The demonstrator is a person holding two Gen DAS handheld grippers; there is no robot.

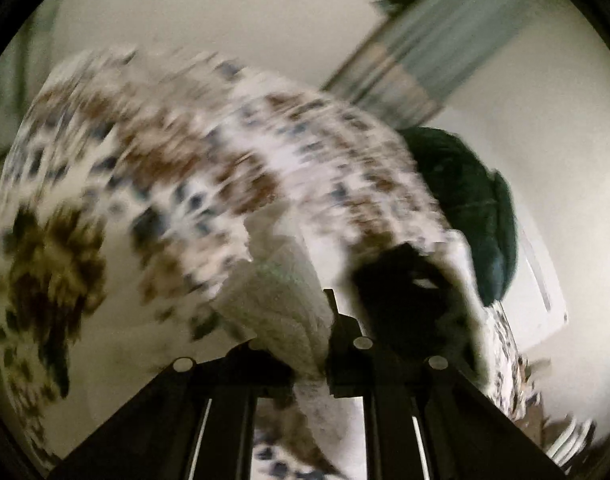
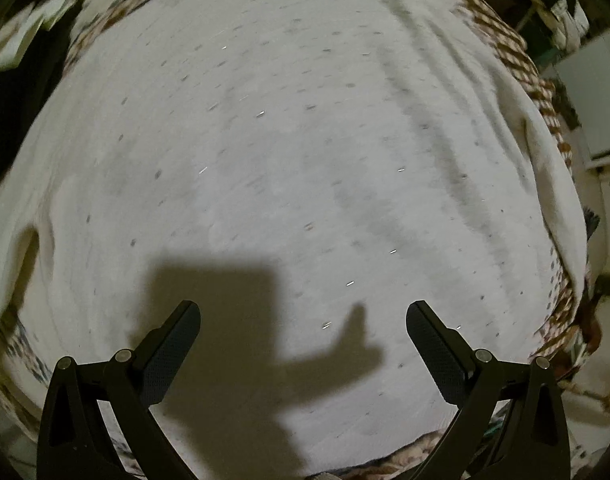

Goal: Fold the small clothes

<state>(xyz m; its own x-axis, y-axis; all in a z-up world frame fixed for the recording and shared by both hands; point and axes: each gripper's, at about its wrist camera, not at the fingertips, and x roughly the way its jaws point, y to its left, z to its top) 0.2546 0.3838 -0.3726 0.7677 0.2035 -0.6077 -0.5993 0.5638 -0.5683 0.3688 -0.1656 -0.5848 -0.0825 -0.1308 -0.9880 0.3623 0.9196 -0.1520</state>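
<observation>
In the left wrist view a white garment (image 1: 209, 168) printed with brown and blue spots hangs bunched in front of the camera, blurred by motion. My left gripper (image 1: 305, 340) is shut on a thick white fold of it (image 1: 281, 300). In the right wrist view a white cloth with small grey flecks (image 2: 289, 152) lies spread flat and fills the frame. My right gripper (image 2: 303, 344) is open and empty just above its near part, casting a shadow on it. Its black pads (image 2: 437, 356) stand wide apart.
A dark green cushion-like object (image 1: 477, 208) lies behind the garment at the right. A striped curtain (image 1: 425, 52) hangs at the upper right against a pale wall. A brown-patterned bedspread (image 2: 517, 64) borders the white cloth. White furniture (image 2: 597, 96) stands far right.
</observation>
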